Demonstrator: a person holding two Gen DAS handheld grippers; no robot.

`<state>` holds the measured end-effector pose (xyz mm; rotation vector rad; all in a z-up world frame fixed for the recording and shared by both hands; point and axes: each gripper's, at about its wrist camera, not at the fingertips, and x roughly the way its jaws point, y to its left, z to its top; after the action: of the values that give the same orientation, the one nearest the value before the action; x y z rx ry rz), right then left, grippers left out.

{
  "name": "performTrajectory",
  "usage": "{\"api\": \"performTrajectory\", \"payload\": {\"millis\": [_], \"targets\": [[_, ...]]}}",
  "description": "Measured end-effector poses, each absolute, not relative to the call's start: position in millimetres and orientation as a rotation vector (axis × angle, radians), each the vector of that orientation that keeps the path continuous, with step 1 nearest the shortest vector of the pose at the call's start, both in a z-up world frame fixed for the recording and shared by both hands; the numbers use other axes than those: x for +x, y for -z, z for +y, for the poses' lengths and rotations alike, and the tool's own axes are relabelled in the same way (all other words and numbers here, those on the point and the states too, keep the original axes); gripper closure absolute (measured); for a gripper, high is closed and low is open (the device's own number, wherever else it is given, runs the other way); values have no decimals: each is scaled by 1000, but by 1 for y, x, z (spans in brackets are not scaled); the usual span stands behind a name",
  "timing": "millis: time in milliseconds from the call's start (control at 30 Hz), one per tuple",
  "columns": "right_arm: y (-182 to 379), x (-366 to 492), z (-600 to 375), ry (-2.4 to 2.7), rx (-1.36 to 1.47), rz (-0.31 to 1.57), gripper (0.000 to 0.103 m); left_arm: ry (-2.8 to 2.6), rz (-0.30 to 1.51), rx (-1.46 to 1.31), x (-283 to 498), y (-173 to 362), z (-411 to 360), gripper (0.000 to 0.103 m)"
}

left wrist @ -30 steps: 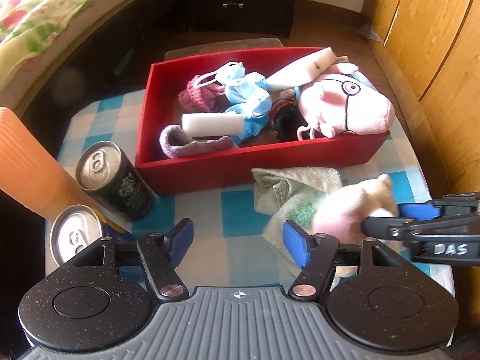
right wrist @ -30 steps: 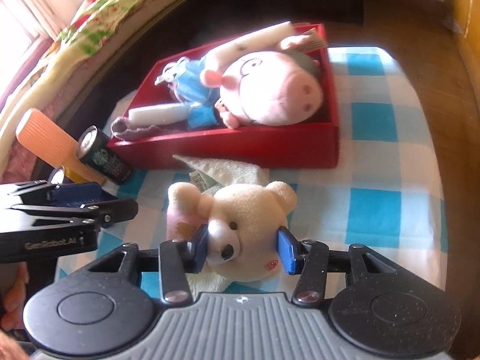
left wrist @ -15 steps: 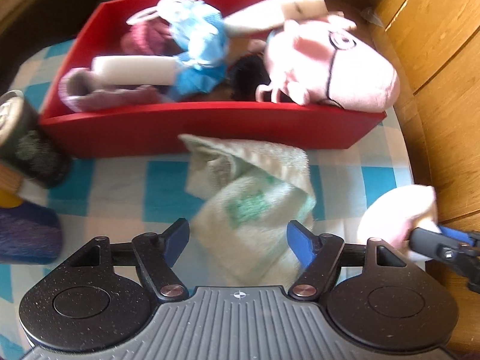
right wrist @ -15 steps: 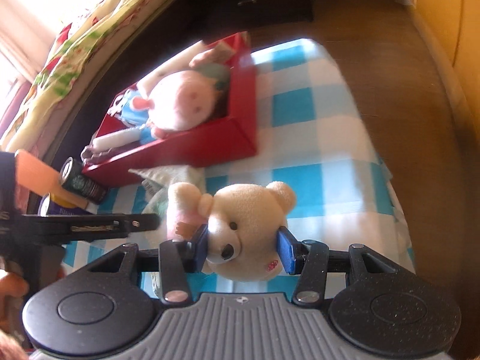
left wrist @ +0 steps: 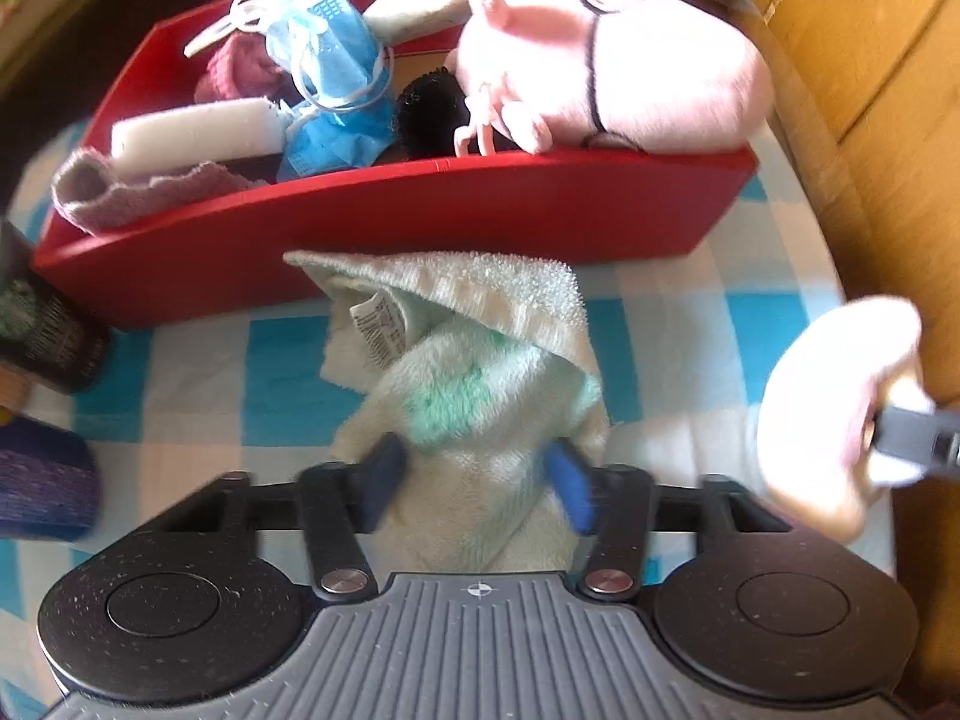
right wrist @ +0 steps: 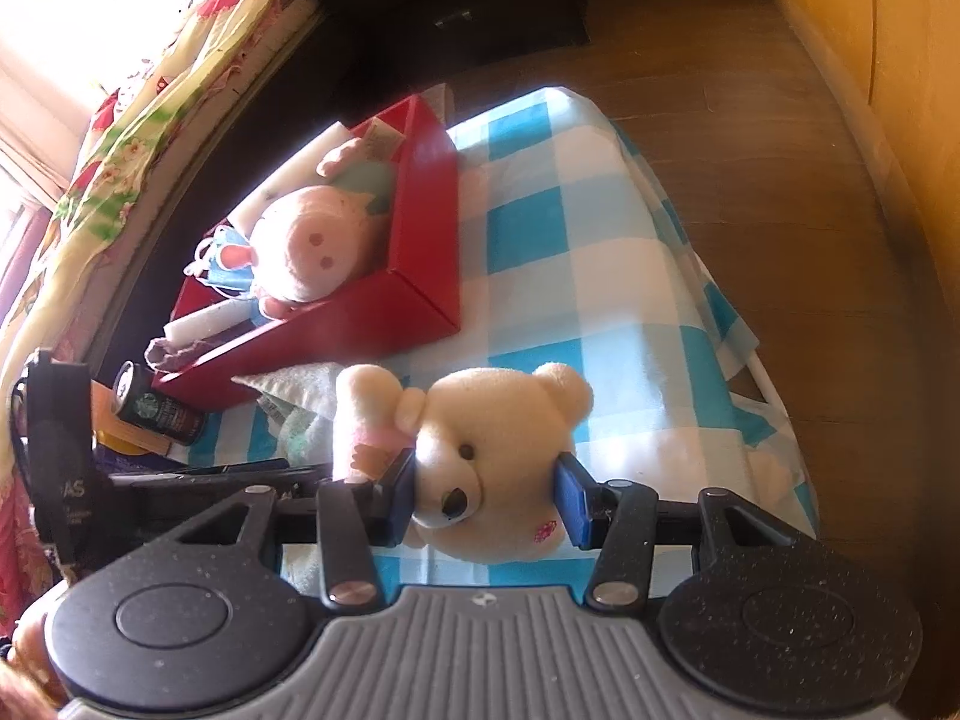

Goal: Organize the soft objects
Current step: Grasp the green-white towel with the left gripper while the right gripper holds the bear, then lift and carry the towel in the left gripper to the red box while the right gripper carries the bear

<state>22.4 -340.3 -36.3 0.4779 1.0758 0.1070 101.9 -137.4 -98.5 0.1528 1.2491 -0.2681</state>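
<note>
A pale green towel point(left wrist: 480, 360) lies crumpled on the blue-checked cloth in front of the red box point(left wrist: 420, 222). My left gripper point(left wrist: 477, 477) points down onto it. Its jaws are closing, and both blue pads press into the towel's folds. The box holds a pink pig plush point(left wrist: 630, 60), blue face masks point(left wrist: 336, 60), a white foam roll and socks. My right gripper point(right wrist: 483, 495) is shut on the head of a cream teddy bear point(right wrist: 492, 456), held just above the cloth to the right of the towel point(right wrist: 300, 396). The bear point(left wrist: 828, 396) also shows at the left wrist view's right edge.
A dark drink can point(right wrist: 156, 408) and a blue can point(left wrist: 42, 480) stand left of the box, with an orange object beside them. Wooden cabinet doors point(left wrist: 870, 60) rise close on the right. A floral bed cover point(right wrist: 150, 90) runs along the left, and the table's cloth edge point(right wrist: 720, 330) drops off at the right.
My left gripper came down over the towel and its jaws narrowed onto it. My right gripper carried the bear to the right, off the towel, rolling as it went.
</note>
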Motion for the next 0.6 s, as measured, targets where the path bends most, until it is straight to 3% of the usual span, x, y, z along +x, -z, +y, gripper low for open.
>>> {"api": "performTrajectory", "payload": {"millis": [33,167,300,600], "targets": [[36,22,-340,-107,479,1077,77,279,1256,142,100,99,-137,68],[35,21,-338,-116,484,1076,77,280,1273,137,93,98,-130,86],[34,21,-334,-131,478,1075,77,297,1318,117,81,98,-115,93],[29,19,-318,-174,472,1075,77,311,1324,47,62,75,-75,97]]}}
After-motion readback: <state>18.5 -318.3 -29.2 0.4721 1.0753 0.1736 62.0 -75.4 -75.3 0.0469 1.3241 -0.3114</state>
